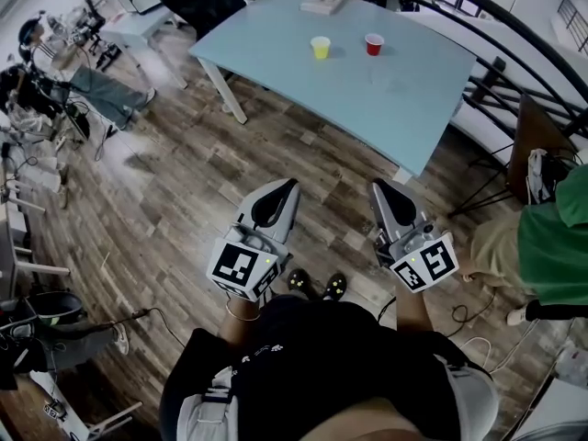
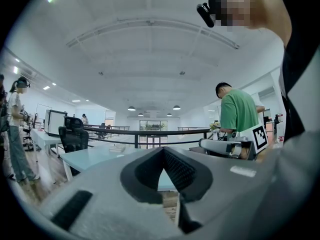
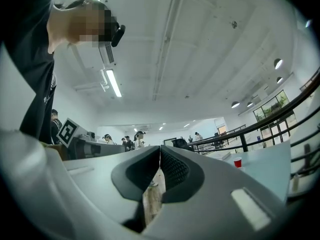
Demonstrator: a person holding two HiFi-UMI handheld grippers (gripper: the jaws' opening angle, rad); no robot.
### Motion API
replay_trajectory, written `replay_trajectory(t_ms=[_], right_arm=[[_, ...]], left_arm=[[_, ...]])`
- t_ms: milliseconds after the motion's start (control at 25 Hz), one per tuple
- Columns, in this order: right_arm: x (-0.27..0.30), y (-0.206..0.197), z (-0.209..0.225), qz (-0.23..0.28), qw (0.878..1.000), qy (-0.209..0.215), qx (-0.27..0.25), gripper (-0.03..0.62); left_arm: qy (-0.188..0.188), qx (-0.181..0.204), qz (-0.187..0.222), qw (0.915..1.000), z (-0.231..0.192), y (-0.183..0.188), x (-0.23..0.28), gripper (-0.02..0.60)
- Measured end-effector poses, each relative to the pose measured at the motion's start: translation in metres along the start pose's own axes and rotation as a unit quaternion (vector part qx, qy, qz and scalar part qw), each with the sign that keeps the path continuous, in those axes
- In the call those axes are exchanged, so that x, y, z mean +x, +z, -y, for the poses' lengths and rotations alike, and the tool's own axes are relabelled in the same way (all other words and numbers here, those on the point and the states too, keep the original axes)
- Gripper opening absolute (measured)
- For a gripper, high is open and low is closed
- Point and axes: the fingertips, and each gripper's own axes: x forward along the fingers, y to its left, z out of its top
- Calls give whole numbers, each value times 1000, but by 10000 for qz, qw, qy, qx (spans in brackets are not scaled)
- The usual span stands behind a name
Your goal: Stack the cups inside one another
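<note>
I have my left gripper [image 1: 290, 187] and right gripper [image 1: 377, 189] both clenched on nothing, well short of the tabletop [image 1: 413, 90]. There a yellow cup [image 1: 320, 47] and a red cup [image 1: 374, 44] stand apart.

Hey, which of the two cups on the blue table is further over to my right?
The red cup. It stands upright on the right in the head view, while the yellow cup stands apart from it on the left, also upright.

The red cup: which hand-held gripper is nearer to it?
Right. The right hand-held gripper is in line with the red cup, well short of the table; the left hand-held gripper is equally short but farther left.
</note>
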Motion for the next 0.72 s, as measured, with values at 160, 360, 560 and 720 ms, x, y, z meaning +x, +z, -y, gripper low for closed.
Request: replay_trajectory(t_ms=[160, 360, 560, 720], right_arm=[[-14, 2, 7, 16, 10000, -34, -2, 14], [-32, 4, 16, 82, 9999, -140, 37, 14], [-42, 4, 29, 87, 9996, -262, 38, 14], [-40, 5, 39, 59, 9995, -300, -9, 14]], left_arm=[[7, -83, 19, 10000, 10, -1, 6, -17], [-90, -22, 23, 10000, 25, 1, 17, -17], [-208, 12, 30, 9998, 34, -1, 31, -17], [-234, -7, 29, 9997, 31, -3, 40, -17]])
